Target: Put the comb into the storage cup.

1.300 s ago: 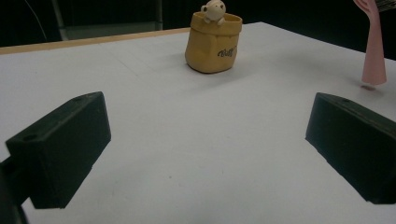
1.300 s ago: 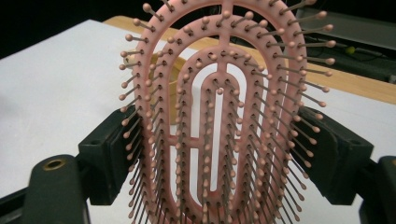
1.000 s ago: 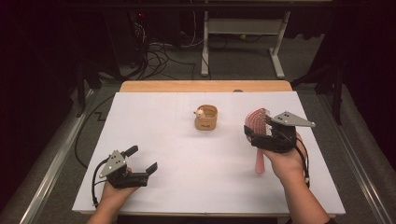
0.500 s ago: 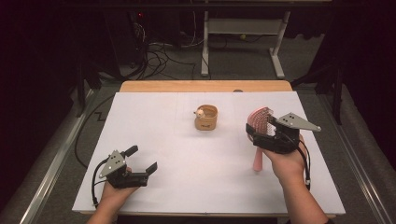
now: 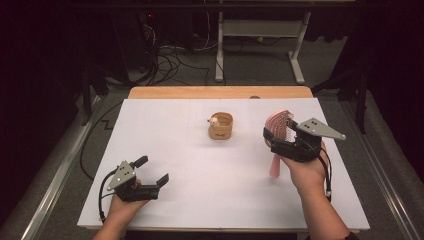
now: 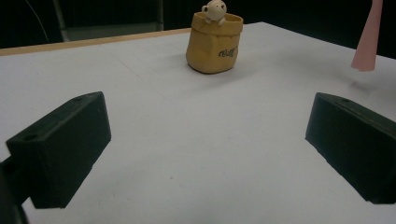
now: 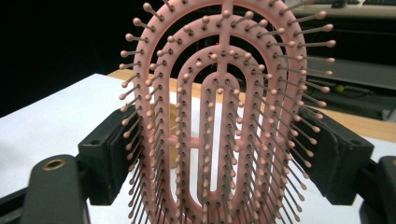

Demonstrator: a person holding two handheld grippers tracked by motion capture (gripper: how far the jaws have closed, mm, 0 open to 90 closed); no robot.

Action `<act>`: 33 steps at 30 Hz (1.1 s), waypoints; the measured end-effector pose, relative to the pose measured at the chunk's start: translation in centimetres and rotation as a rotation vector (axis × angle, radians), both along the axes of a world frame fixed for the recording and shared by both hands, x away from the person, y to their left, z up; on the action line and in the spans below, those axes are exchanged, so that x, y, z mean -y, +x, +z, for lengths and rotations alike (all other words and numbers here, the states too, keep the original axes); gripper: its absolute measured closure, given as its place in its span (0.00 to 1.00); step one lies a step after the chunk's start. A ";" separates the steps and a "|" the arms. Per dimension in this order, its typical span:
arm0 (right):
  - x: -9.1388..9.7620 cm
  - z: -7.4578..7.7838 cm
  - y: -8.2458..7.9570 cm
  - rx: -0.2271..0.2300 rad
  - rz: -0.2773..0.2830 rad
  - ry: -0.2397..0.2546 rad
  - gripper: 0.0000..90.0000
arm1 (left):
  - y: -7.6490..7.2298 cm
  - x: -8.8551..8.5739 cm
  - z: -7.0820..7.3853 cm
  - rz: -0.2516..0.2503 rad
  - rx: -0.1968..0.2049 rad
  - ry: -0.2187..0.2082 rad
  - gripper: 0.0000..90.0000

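Note:
A pink paddle hairbrush (image 5: pixel 278 122) stands upright above the right side of the white table (image 5: pixel 210 200), handle (image 6: pixel 369 42) pointing down. My right gripper (image 5: pixel 278 140) is shut on the brush head; in the right gripper view both pads press the edges of the bristled head (image 7: pixel 219 116). A small tan pot (image 5: pixel 221 126) with a tiny pale figure on its rim stands at the middle, left of the brush. My left gripper (image 5: pixel 152 170) rests low at the front left, open, with nothing between its jaws, and faces the pot (image 6: pixel 215 44).
A wooden strip (image 5: pixel 220 92) runs along the table's far edge. Beyond it lie floor cables (image 5: pixel 175 55) and the white legs of a desk (image 5: pixel 297 55). Metal rails run along both sides of the table.

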State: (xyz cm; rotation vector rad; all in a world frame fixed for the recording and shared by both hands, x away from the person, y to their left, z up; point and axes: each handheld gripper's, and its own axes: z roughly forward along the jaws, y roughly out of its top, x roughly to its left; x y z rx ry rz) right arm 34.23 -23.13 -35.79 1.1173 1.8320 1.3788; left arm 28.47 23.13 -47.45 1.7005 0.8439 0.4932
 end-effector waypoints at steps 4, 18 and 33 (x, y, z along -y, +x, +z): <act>-0.3 0.2 0.2 0.017 -0.004 0.004 0.23 | 0.0 0.0 0.0 -0.001 -0.001 -0.001 0.01; -0.8 0.9 0.7 0.035 -0.009 0.024 0.23 | 0.1 0.0 -0.1 0.004 -0.001 0.003 0.01; -1.2 1.3 1.1 0.053 -0.024 0.029 0.23 | 0.1 0.1 0.0 -0.005 0.010 -0.003 0.00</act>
